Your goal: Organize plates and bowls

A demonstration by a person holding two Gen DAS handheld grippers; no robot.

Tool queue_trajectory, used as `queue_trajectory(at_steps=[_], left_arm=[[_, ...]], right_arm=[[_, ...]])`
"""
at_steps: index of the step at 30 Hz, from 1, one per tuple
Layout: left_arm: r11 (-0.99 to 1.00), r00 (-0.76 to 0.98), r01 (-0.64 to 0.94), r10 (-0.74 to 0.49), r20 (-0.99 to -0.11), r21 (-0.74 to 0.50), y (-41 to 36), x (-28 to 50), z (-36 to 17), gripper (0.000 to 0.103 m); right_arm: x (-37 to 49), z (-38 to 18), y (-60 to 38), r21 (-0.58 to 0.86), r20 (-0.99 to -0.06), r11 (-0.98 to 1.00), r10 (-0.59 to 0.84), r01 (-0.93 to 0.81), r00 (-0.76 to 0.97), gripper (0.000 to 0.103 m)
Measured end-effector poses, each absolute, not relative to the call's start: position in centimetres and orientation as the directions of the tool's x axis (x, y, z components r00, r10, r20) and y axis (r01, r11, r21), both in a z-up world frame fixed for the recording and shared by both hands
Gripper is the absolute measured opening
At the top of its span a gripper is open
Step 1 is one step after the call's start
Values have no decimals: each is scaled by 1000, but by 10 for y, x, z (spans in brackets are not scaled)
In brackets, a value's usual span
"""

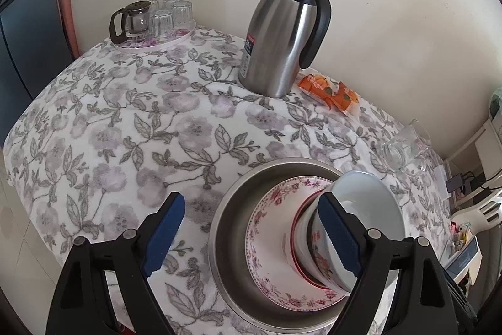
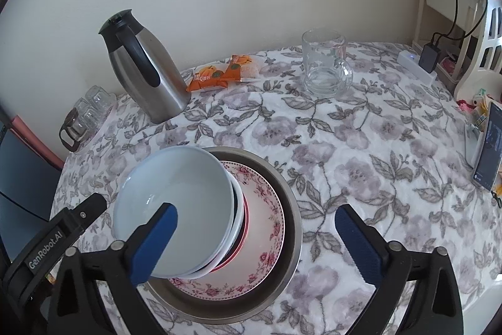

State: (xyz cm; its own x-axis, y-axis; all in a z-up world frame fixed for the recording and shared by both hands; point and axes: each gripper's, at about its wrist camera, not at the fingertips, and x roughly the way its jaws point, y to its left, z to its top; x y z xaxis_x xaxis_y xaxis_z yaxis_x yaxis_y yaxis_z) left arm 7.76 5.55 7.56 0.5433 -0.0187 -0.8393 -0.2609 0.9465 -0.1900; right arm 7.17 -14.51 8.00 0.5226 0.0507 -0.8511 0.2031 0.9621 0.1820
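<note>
A steel basin [image 1: 251,184] [image 2: 291,200] sits on the flowered tablecloth. In it lies a floral-rimmed plate [image 1: 269,244] [image 2: 269,218] with a stack of bowls on top; the topmost is a pale blue bowl [image 1: 367,203] [image 2: 175,203], tilted. My left gripper [image 1: 251,228] is open, its right finger [image 1: 339,234] beside the bowl stack, its left finger over the cloth. My right gripper [image 2: 257,244] is open, its left finger [image 2: 153,244] over the blue bowl's inside, its right finger over the cloth. The left gripper's body [image 2: 53,244] shows in the right wrist view.
A steel thermos jug [image 1: 282,33] [image 2: 144,68] stands at the back by the wall. Orange snack packets [image 1: 332,93] [image 2: 219,74] lie beside it. A glass mug [image 1: 408,149] [image 2: 326,65] stands to the right. A tray of glasses with a small teapot [image 1: 150,21] [image 2: 84,118] sits far left.
</note>
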Motion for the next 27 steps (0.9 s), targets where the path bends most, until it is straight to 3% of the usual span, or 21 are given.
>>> queue_trajectory(at_steps=[3, 27], left_arm=[[947, 532, -276, 7, -847, -165, 57, 78, 73, 95], [964, 539, -250, 64, -840, -87, 55, 48, 75, 96]], right_arm=[[71, 79, -147, 175, -853, 963, 43, 206, 521, 103], [25, 87, -157, 144, -834, 971, 17, 189, 551, 103]])
